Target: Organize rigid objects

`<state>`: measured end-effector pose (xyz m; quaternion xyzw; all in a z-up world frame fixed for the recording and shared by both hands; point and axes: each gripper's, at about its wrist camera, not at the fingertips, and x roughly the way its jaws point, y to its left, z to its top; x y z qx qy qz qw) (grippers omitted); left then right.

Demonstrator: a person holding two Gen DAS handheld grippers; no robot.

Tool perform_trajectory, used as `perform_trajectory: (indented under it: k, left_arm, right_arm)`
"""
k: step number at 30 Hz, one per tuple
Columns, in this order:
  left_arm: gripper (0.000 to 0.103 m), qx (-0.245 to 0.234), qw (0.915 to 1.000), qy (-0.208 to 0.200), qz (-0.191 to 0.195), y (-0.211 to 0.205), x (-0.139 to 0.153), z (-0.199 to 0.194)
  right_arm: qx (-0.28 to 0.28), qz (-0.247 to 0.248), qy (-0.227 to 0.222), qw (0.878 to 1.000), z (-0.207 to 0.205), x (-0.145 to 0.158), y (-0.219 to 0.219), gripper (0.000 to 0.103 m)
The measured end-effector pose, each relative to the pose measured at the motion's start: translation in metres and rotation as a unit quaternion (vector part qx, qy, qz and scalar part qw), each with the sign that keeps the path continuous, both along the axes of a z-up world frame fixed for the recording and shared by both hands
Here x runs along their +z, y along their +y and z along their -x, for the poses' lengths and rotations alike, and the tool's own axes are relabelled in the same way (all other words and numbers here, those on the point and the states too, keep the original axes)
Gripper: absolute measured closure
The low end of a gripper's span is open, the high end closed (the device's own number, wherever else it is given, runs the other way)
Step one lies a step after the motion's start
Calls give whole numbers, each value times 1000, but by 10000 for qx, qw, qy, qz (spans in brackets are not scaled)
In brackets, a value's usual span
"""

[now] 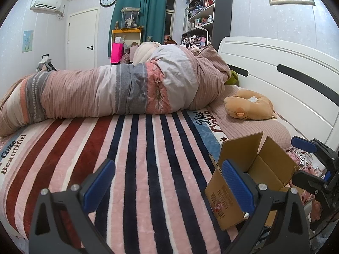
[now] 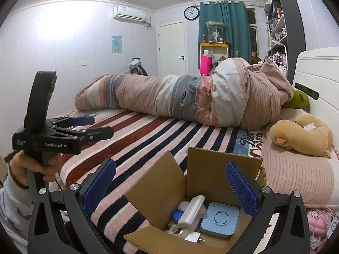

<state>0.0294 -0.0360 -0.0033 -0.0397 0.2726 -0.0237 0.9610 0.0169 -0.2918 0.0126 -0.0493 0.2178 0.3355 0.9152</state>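
An open cardboard box (image 2: 203, 169) stands on the striped bed blanket (image 2: 148, 139). Inside it lie a light-blue square device (image 2: 220, 220), a white oblong case (image 2: 193, 209), a blue-capped small container (image 2: 177, 214) and other small items. My right gripper (image 2: 169, 182) is open and empty, hovering just above the box. My left gripper (image 1: 167, 180) is open and empty over the blanket, left of the box (image 1: 250, 169). In the right wrist view the left gripper (image 2: 99, 127) shows held in a hand at the left. The right gripper's fingers (image 1: 303, 145) show at the right edge of the left wrist view.
A rolled quilt (image 1: 118, 89) lies across the bed's far side. A tan plush toy (image 2: 300, 135) and a green plush (image 2: 296, 101) sit by the white headboard (image 1: 286, 80). Cables and pink items (image 2: 322, 222) lie right of the box. Shelves (image 1: 203, 14) stand behind.
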Motion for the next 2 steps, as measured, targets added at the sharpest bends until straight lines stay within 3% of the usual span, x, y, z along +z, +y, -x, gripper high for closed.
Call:
perform_trajectory:
  k: [2]
  left_arm:
    - [3,-7,10000,20,10,0,0,-1]
  right_arm:
    - [13,10,9,10000,1,0,0,0]
